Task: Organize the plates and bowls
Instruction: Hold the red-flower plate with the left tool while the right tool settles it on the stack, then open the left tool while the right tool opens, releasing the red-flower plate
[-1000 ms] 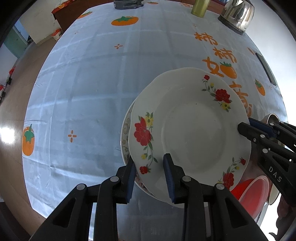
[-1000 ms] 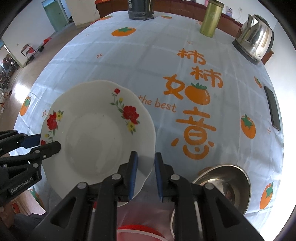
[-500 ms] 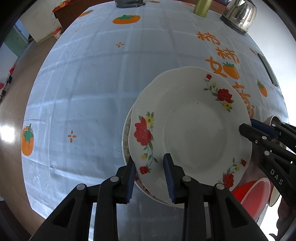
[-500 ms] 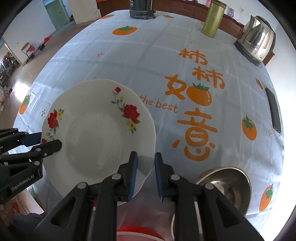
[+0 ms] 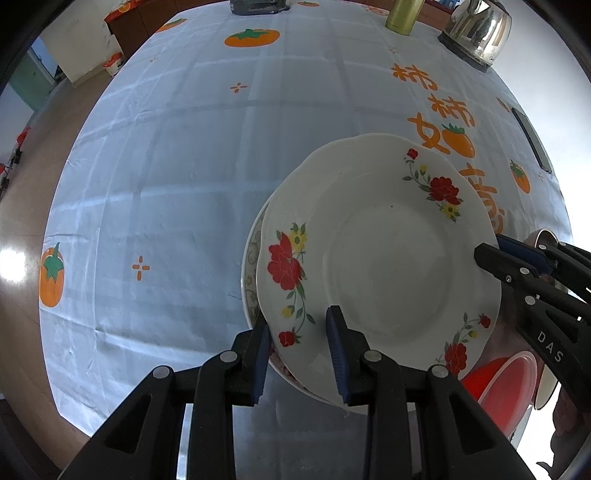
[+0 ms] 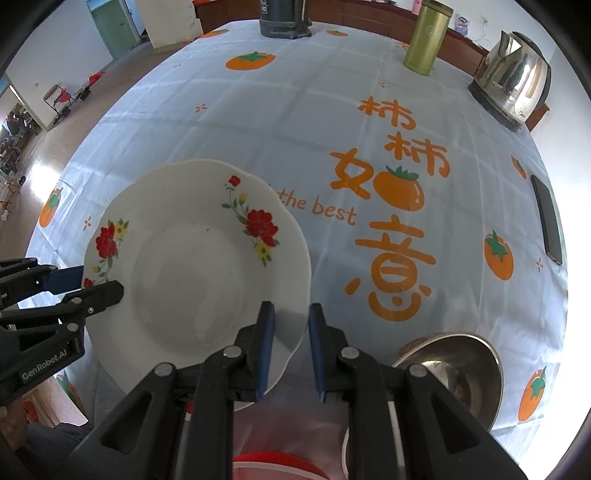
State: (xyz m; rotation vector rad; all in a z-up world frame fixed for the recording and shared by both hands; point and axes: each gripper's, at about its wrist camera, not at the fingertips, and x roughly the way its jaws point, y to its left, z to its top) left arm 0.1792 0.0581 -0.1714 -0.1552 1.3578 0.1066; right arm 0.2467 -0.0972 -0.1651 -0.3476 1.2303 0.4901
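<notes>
A white plate with red flowers (image 5: 388, 254) rests on a stack of plates; a patterned plate (image 5: 253, 284) shows under its left edge. My left gripper (image 5: 299, 347) straddles the near rim of the stack, jaws apart around it, not pressed. My right gripper (image 6: 288, 343) straddles the flowered plate's (image 6: 192, 266) right rim, jaws slightly apart. Each gripper shows in the other's view, the right one (image 5: 517, 262) at the plate's right edge and the left one (image 6: 88, 288) at its left edge.
A steel bowl (image 6: 454, 369) sits right of the plates and a red bowl (image 5: 502, 384) near the front. A kettle (image 6: 513, 88), a green tumbler (image 6: 424, 40), a dark appliance (image 6: 284, 18) and a phone (image 6: 548, 221) stand on the persimmon-print tablecloth (image 6: 258, 122).
The flowered plate has settled slightly onto the stack. Both grippers stay at its rim with little movement.
</notes>
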